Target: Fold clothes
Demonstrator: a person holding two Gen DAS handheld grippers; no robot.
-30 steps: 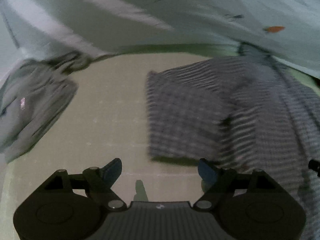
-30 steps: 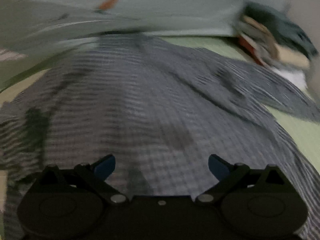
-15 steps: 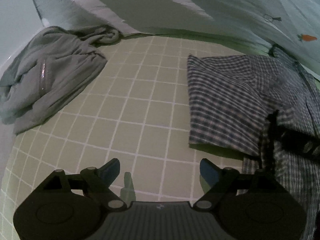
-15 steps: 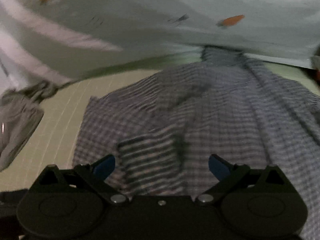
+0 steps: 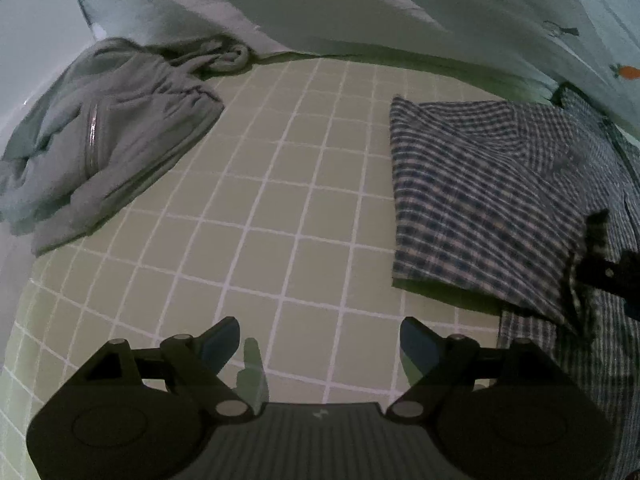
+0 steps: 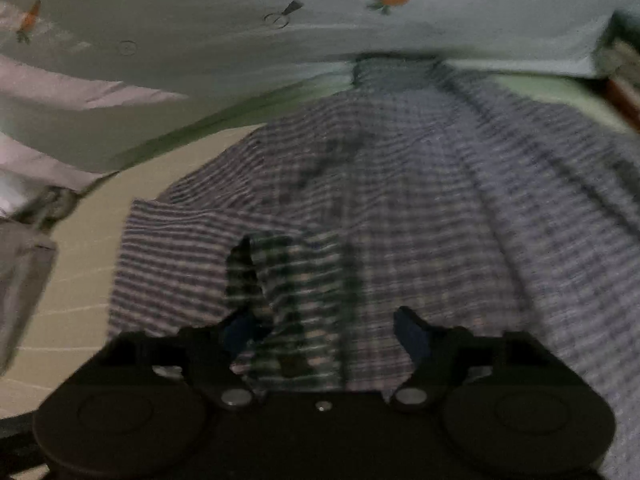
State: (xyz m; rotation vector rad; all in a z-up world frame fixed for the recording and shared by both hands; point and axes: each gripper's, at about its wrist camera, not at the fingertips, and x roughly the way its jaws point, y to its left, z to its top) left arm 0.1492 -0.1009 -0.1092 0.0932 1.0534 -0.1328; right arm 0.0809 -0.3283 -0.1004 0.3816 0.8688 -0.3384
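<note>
A blue checked shirt [image 5: 480, 192] lies on the green gridded mat [image 5: 280, 200], right of the left gripper, with one part folded over. My left gripper [image 5: 320, 344] is open and empty above bare mat, left of the shirt's near edge. My right gripper [image 6: 324, 332] is open, low over the checked shirt [image 6: 400, 200], with a raised fold of cloth [image 6: 288, 280] between its fingers. Its dark body shows in the left wrist view [image 5: 612, 276] at the shirt's right side.
A crumpled grey zip garment [image 5: 108, 144] lies at the mat's far left. A pale sheet with carrot prints [image 5: 440, 8] borders the far side of the mat and shows in the right wrist view [image 6: 280, 32].
The left gripper has risen and pulled back, showing more mat and the grey garment. The right gripper has swung left and dropped onto the shirt's folded part, its fingers a little closer together.
</note>
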